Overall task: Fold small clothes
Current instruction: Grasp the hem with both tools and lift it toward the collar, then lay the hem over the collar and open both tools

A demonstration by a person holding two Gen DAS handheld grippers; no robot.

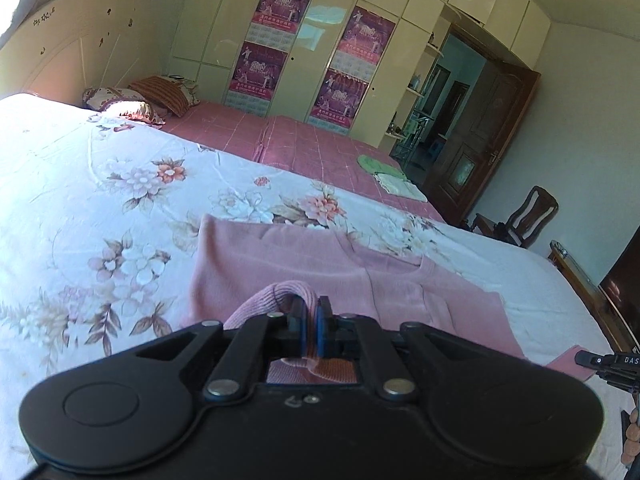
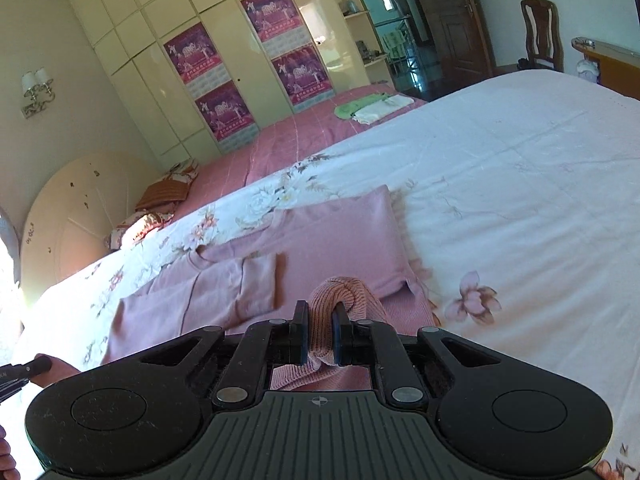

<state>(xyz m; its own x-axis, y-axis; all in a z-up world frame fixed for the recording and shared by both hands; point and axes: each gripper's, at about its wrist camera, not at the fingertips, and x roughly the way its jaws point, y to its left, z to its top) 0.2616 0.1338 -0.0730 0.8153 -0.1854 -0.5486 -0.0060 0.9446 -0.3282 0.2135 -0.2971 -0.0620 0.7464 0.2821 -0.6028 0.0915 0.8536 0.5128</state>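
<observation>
White letters "DAS" on the right gripper (image 1: 612, 362) body.

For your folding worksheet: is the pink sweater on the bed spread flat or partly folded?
Partly folded: a sleeve lies folded across the pink sweater, and both grippers pinch its ribbed hem.

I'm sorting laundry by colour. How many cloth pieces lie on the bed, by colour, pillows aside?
Pink: 1, the pink top both grippers hold
Green: 1, green cloth
White: 1, white cloth
Total: 3
</observation>
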